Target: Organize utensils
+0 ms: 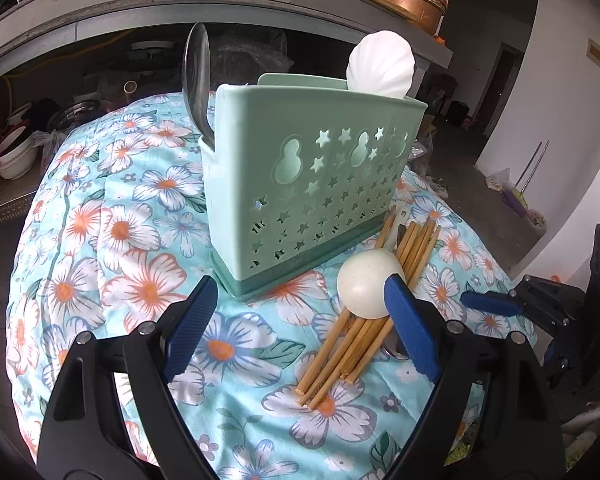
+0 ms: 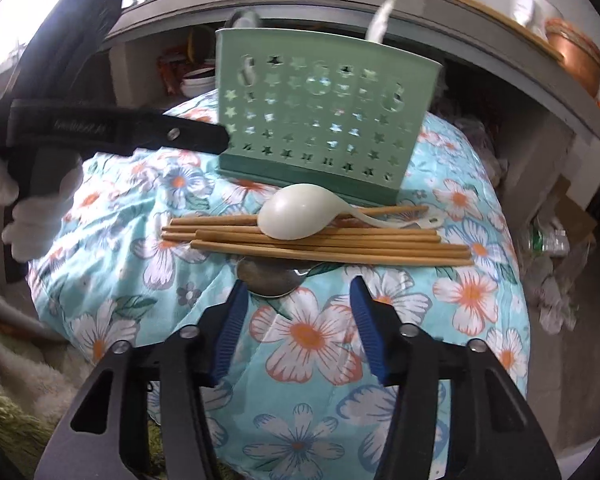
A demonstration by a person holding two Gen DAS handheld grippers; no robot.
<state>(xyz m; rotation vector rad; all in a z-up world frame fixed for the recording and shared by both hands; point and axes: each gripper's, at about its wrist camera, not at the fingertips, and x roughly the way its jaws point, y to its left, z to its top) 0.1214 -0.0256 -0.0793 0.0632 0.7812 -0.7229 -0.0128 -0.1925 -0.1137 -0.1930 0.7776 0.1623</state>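
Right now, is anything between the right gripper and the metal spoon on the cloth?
Nothing visible blocks it. The right gripper is open just short of the metal spoon. The spoon's far part lies under the chopsticks, with the cream spoon on top of them.

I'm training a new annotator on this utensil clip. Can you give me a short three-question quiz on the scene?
1. True or false: the cream spoon lies on top of the bamboo chopsticks.
2. What already stands in the green utensil holder? A) metal ladle and white shell-shaped scoop B) chopsticks C) nothing
3. Fill in: a metal spoon lies partly ____ the chopsticks, just ahead of the open right gripper.

Key: 1 true; 2 A; 3 under.
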